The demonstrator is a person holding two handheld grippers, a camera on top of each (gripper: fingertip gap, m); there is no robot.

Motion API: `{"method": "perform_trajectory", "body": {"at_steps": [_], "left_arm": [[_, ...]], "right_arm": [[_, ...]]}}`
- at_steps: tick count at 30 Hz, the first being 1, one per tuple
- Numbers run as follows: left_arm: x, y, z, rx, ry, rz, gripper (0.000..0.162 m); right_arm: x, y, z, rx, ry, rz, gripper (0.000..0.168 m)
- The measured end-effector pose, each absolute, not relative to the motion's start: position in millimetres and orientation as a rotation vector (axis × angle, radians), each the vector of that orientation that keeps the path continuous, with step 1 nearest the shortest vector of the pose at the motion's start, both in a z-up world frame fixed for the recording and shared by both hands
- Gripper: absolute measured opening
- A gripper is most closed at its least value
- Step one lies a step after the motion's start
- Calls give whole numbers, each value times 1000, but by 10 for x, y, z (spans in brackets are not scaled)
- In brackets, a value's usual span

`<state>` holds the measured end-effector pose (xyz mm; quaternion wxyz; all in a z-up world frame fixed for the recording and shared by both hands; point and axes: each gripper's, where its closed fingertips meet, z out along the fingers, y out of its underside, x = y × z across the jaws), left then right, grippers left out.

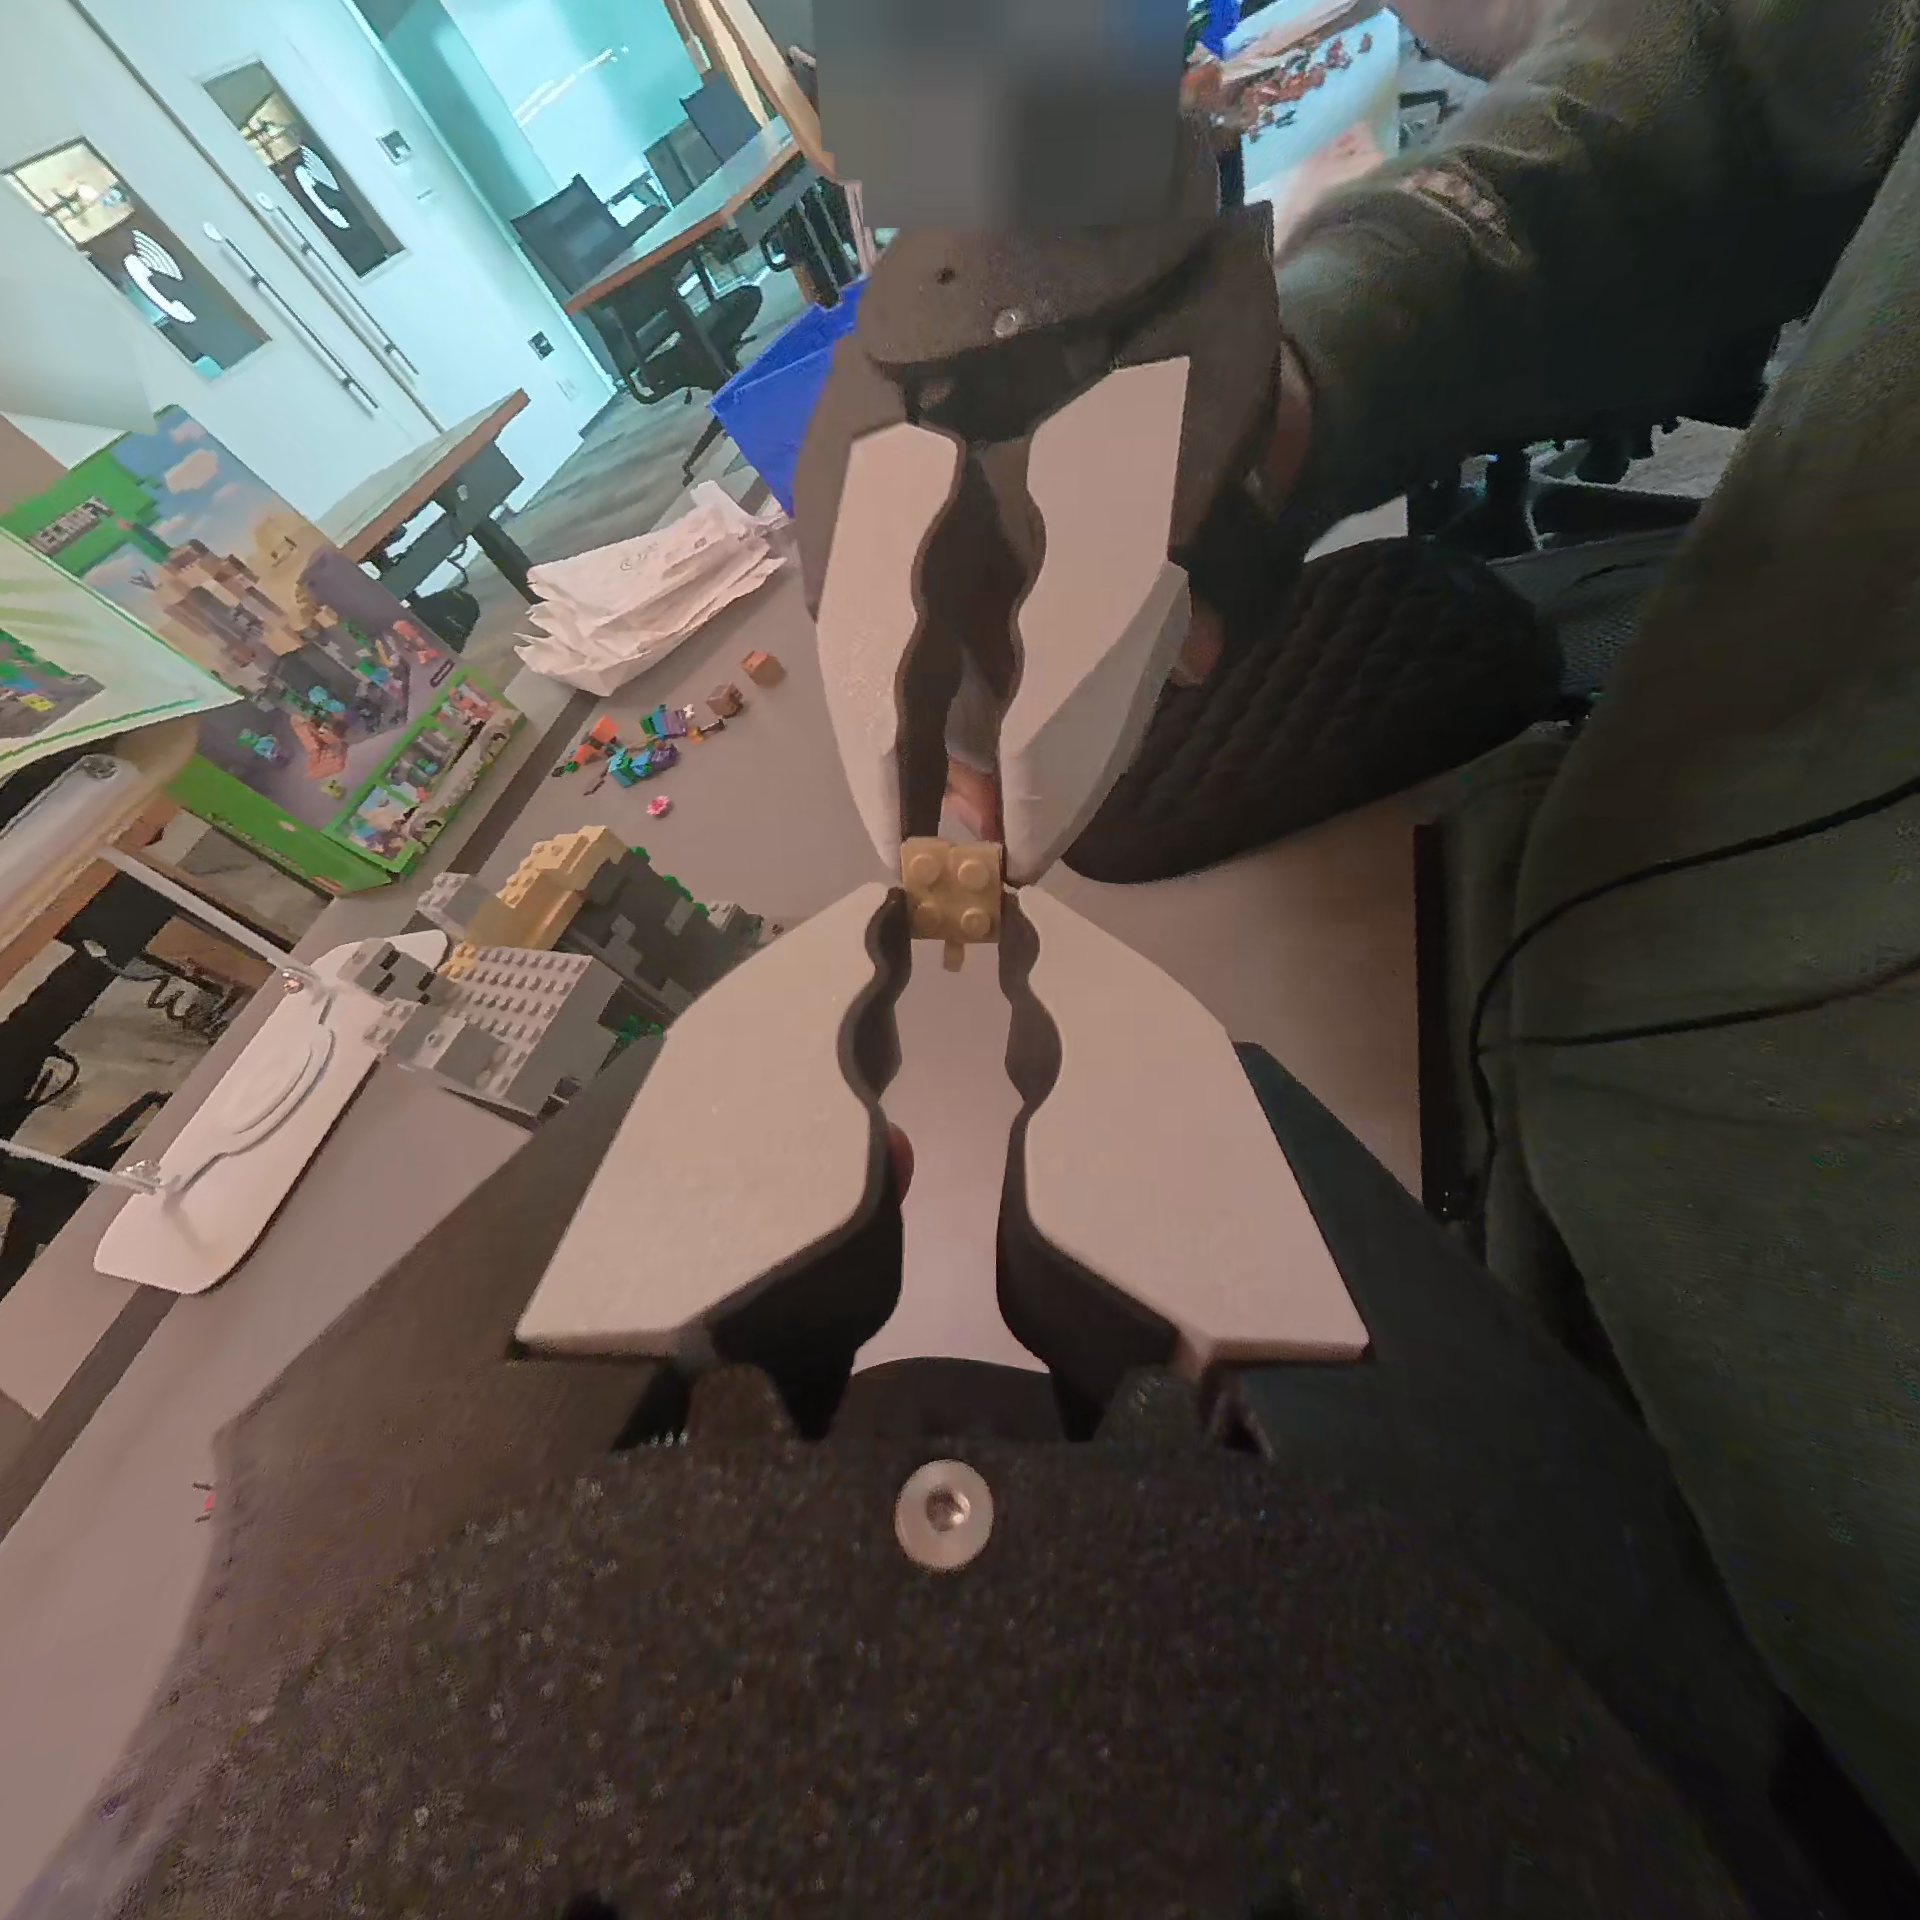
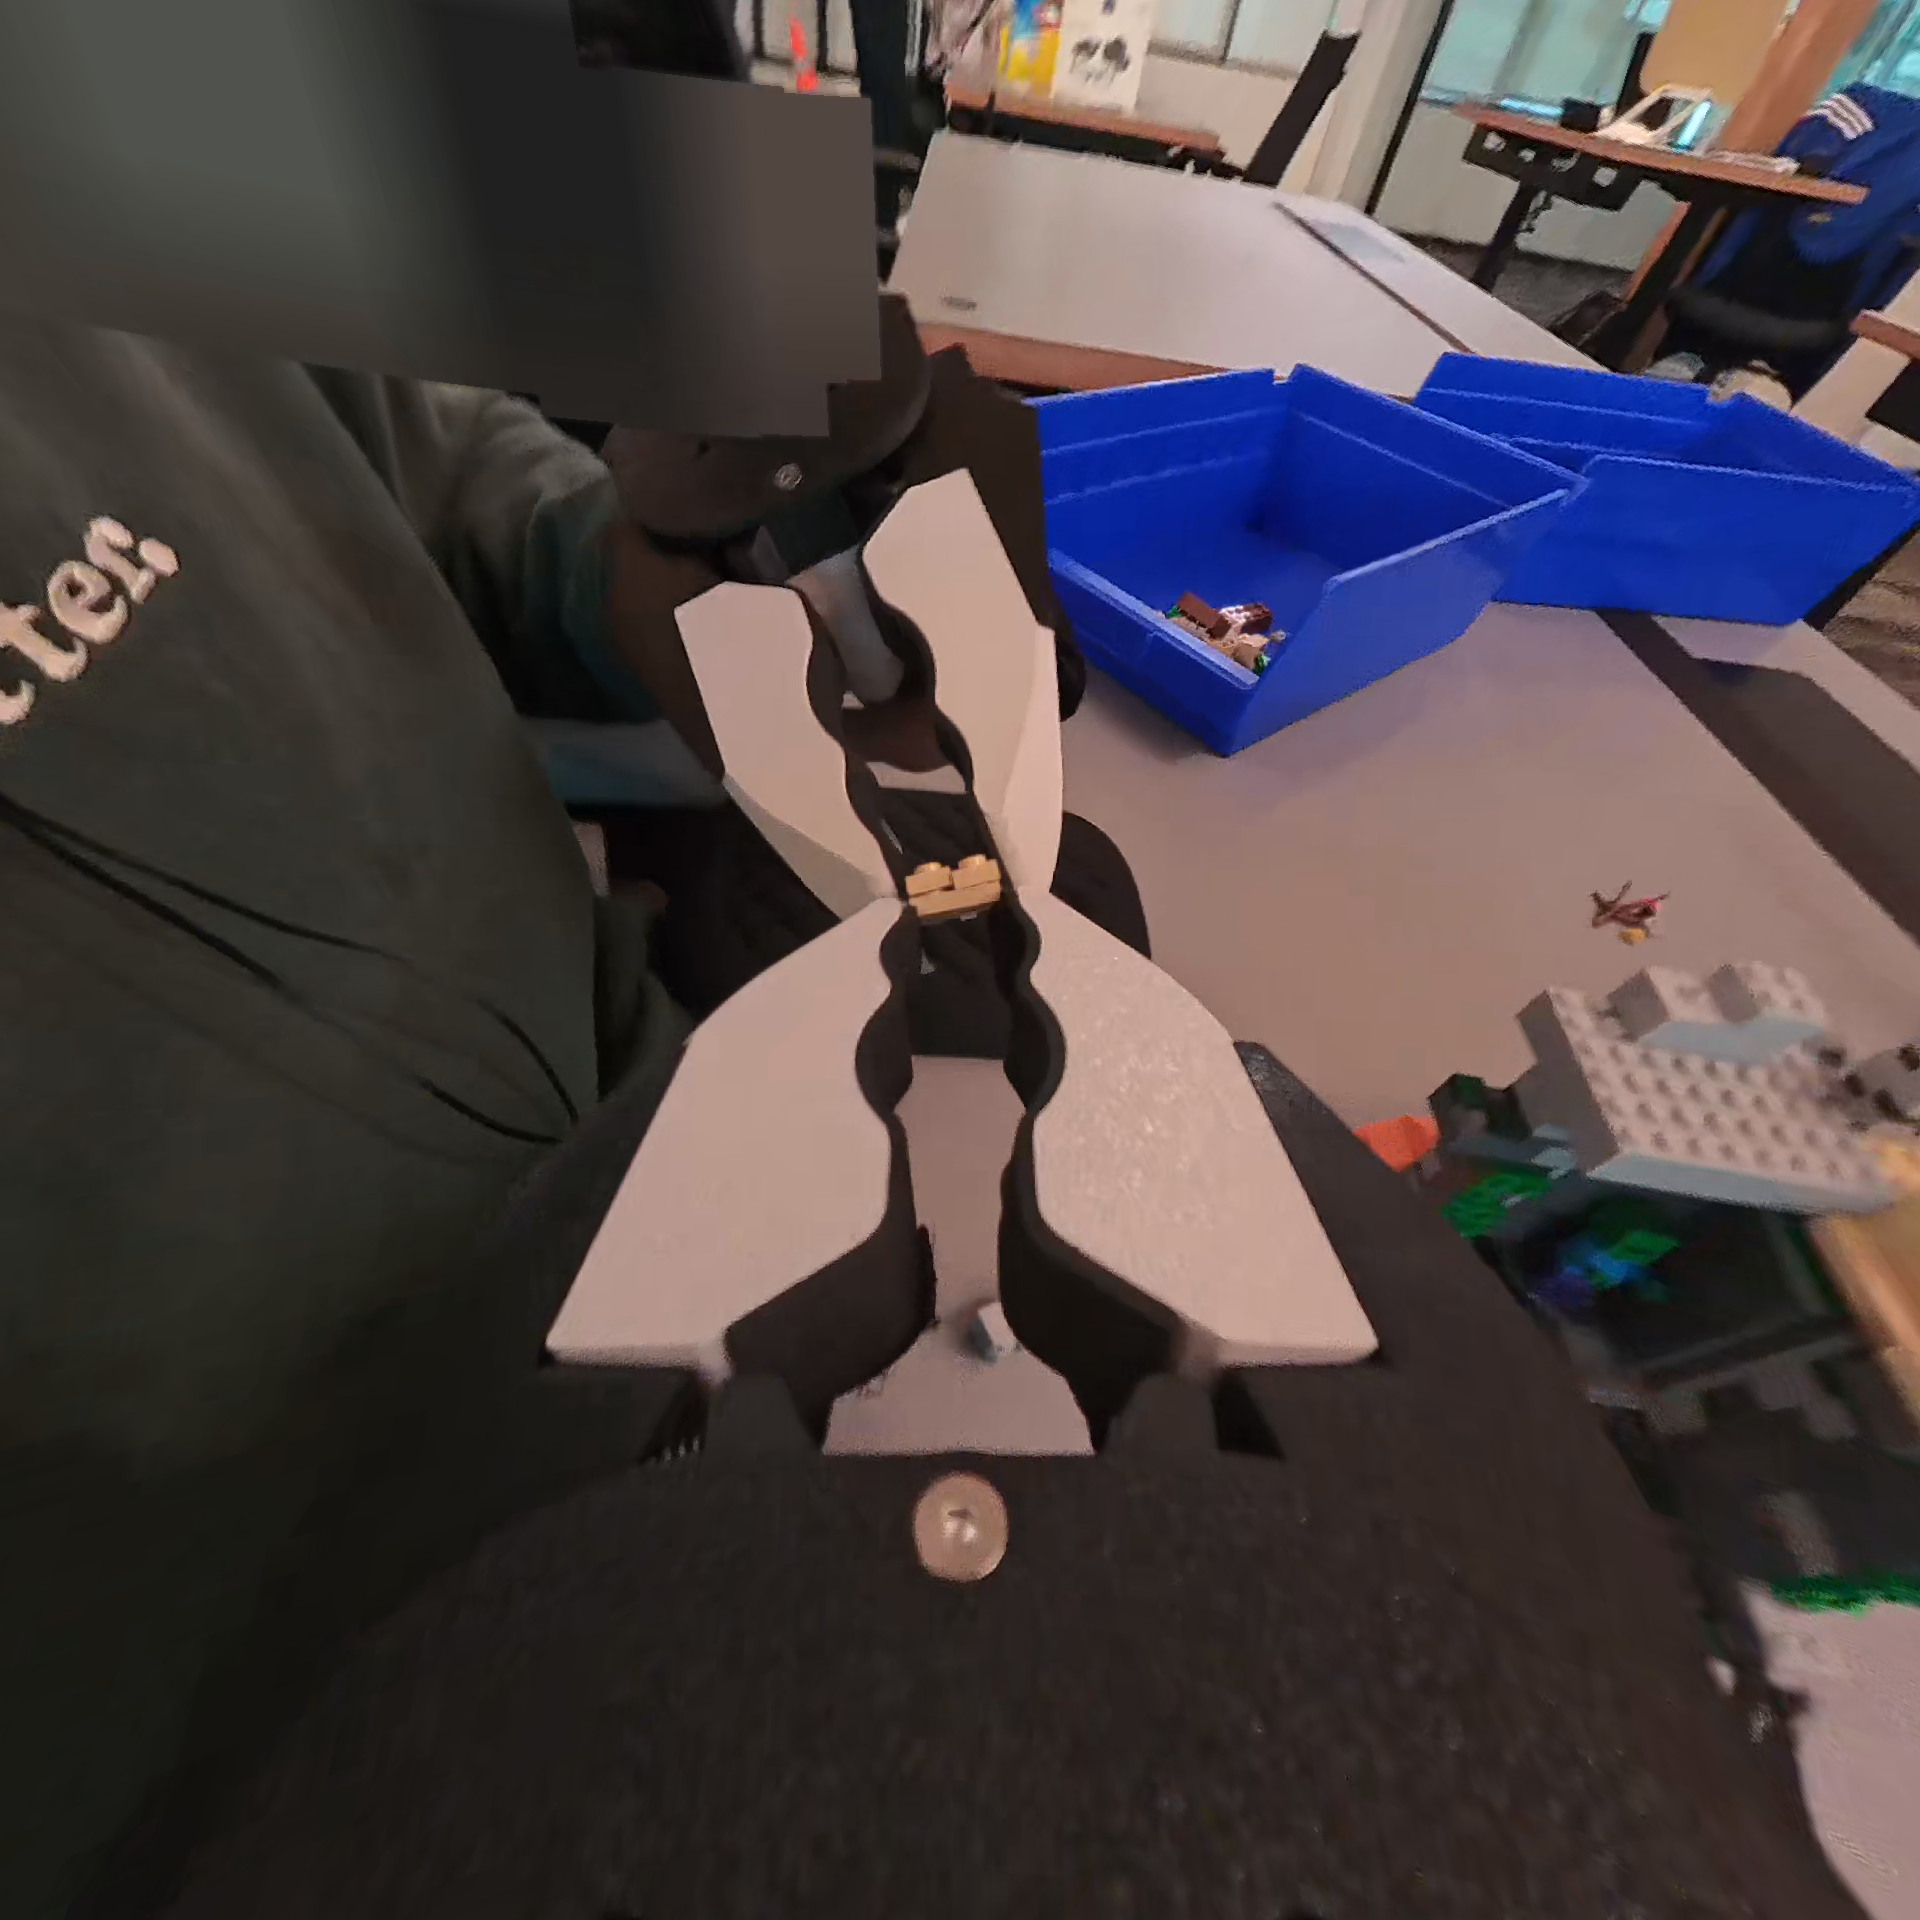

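Person: a dark green sweatshirt (image 2: 260, 831) fills the space left of the right tool (image 2: 956, 920). It also lies right of the left tool (image 1: 954, 914).
Surface: the grey surface (image 2: 1351, 831) lies below both tools and runs out to the right of the right tool.
Bins: two blue bins (image 2: 1299, 540) sit on the surface ahead and to the right of the right tool, well apart from it. The nearer bin holds a few small brown and tan pieces.
Box: a picture-printed box (image 1: 312, 675) with green edges stands far off to the left of the left tool.
Model: a grey studded brick model (image 1: 520, 1008) with tan and green parts sits on the surface, near the left tool on its left side. It is on the right tool's right side.
Papers: a stack of white sheets (image 1: 644, 603) lies ahead and left of the left tool.
Loose bricks: a scatter of small coloured bricks (image 1: 634, 748) lies on the surface between the papers and the model.
Left tool: pressed together on the tan brick (image 1: 953, 891), its tips touching the brick's two sides.
Right tool: facing the left tool tip to tip, also pinching the tan brick from the opposite end.
Tan brick: a small four-stud plate, held in the air above the surface between the two pairs of tips. From the right wrist view it looks like two thin layers, though I cannot tell whether they are joined.
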<state>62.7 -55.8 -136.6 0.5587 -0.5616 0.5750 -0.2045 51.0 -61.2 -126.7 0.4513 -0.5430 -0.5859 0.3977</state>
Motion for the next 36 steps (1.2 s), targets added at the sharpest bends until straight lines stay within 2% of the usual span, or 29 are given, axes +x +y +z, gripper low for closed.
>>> {"method": "perform_trajectory", "body": {"at_steps": [1,2,3,10,14,20,25,36], "left_arm": [[627,-554,-1365,-1325,1337,-495,17],[619,-525,-1340,-1325,1295,-500,17],[615,-527,-1334,-1323,1287,-518,17],[640,-526,-1326,-1307,1212,-602,17],[632,-536,-1282,-1281,1191,-624,17],[651,-554,-1239,-1246,1208,-586,17],[620,-484,-1229,-1217,1220,-368,17],[596,-456,-1394,-1242,1281,-205,16]], "right_arm": [[516,-622,-1271,-1353,-1415,1029,14],[517,-637,-1268,-1355,-1377,1079,0],[517,-645,-1264,-1356,-1336,1127,0],[557,-631,-1245,-1355,-1317,1096,0],[580,-612,-1161,-1339,-1370,986,17],[557,-621,-1137,-1350,-1444,970,14],[534,-596,-1149,-1467,-1387,1054,9],[505,-584,-1305,-1547,-1399,1110,8]]}}
